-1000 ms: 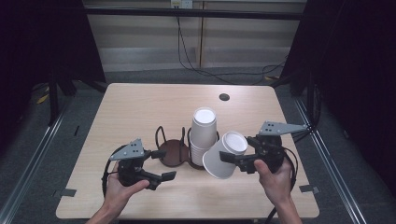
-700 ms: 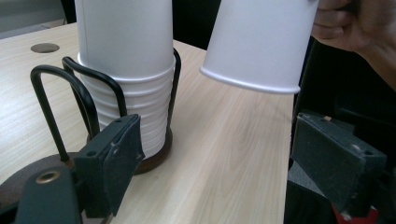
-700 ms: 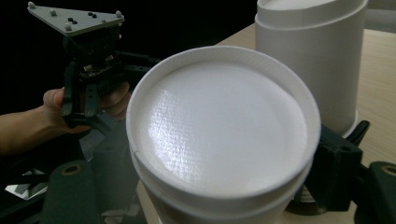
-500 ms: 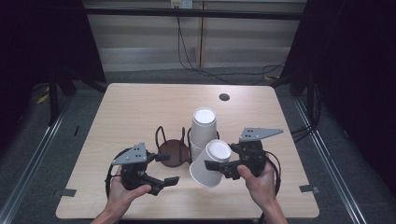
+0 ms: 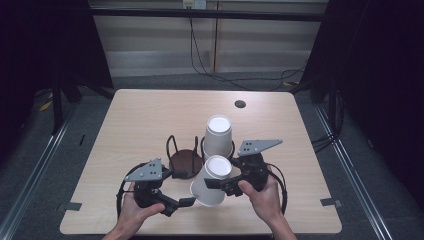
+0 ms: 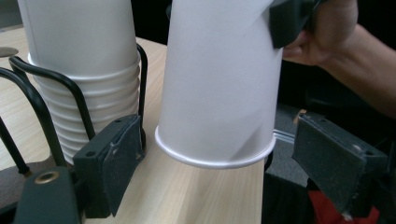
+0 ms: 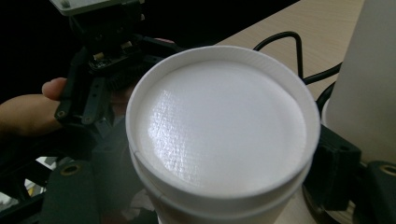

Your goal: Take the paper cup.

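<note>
An inverted white paper cup (image 5: 210, 184) is carried base-up, clear of the wooden table (image 5: 150, 115), in front of a stack of cups (image 5: 218, 137) seated in a black wire holder (image 5: 176, 150). The right gripper (image 5: 212, 184) is clamped on the cup near its closed base; in the right gripper view the base disc (image 7: 224, 126) sits between the two black jaws. The left gripper (image 5: 186, 201) waits below and beside the cup's open rim (image 6: 215, 161), jaws apart; its pads (image 6: 116, 158) flank the rim without pressing on it. The cup will likely handle as very light, thin-walled and easily crushed; the smooth paper may slip under a loose grip. The rolled rim and the base ring appear the stiffest places to take hold; the mid-wall would probably dent. Whether the cup is single or several nested cannot be told.
</note>
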Demonstrator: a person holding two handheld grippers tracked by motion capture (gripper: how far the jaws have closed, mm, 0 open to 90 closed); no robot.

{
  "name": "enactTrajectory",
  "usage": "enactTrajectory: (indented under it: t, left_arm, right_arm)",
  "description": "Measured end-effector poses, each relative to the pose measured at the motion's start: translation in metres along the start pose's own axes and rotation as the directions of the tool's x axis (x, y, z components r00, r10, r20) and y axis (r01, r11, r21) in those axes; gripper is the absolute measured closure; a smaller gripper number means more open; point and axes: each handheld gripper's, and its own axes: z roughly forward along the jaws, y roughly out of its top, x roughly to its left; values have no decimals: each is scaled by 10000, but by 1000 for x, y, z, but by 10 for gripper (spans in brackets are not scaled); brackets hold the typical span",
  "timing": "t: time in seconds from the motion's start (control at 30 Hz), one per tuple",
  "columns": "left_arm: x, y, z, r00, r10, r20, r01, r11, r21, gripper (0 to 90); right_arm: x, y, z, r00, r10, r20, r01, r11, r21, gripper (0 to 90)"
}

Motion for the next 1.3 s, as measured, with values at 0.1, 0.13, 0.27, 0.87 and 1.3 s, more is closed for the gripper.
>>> enactTrajectory:
  t: [0.1,0.13,0.27,0.87,1.3]
  left_arm:
    - [-1,-1,3,10000,66,71,-67,10000,59,158]
    - [-1,-1,4,9999,83,69,-83,9999,86,158]
    - [0,-3,8,9999,85,-97,-83,9998,200,158]
    - [1,-13,26,9985,-286,473,282,9996,96,101]
    - [-1,-15,34,9972,-413,619,394,9987,310,119]
  right_arm:
    - [0,-2,3,9999,6,-134,-6,10000,-3,244]
    - [0,-3,5,9998,25,-207,-25,10000,2,244]
    - [2,-4,15,9999,19,-138,-16,9997,238,245]
    - [12,1,26,9988,-139,-464,146,9998,149,248]
    - [16,2,30,9974,-194,-695,204,9997,135,248]
